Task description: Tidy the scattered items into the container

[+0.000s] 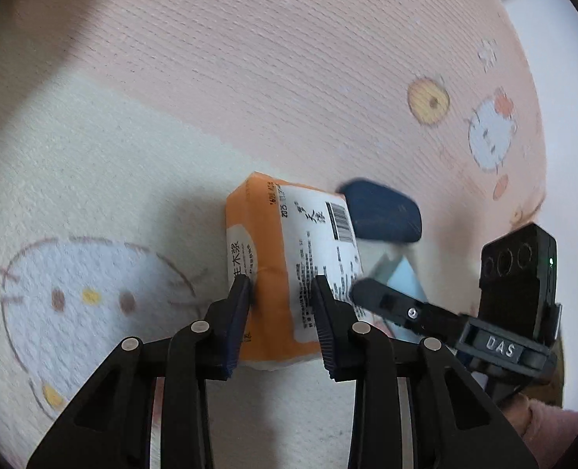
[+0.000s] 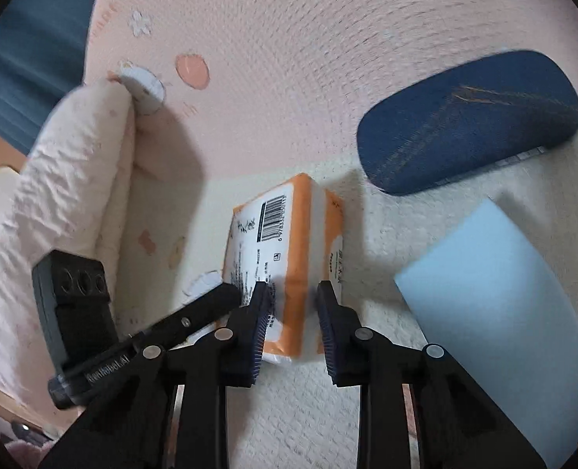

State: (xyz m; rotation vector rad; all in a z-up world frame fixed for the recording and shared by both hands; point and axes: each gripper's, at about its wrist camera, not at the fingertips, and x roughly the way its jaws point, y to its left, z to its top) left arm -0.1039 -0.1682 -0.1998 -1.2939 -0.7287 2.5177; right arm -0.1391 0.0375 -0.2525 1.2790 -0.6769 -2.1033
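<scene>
An orange and white tissue pack (image 1: 285,258) lies on the patterned blanket, and also shows in the right wrist view (image 2: 285,258). My left gripper (image 1: 281,293) is shut on its near end, one pad on each side. My right gripper (image 2: 291,297) is shut on the same pack from the other side, its pads pressing the wrapper. A dark blue glasses case (image 2: 468,117) lies beyond the pack; it also shows in the left wrist view (image 1: 382,215). A pale blue flat item (image 2: 496,305) lies to the right. No container shows.
The pink and cream cartoon blanket (image 1: 250,78) covers the surface. A rolled cream cloth (image 2: 66,179) rises at the left in the right wrist view. The other gripper's black body (image 1: 515,293) sits close at the right.
</scene>
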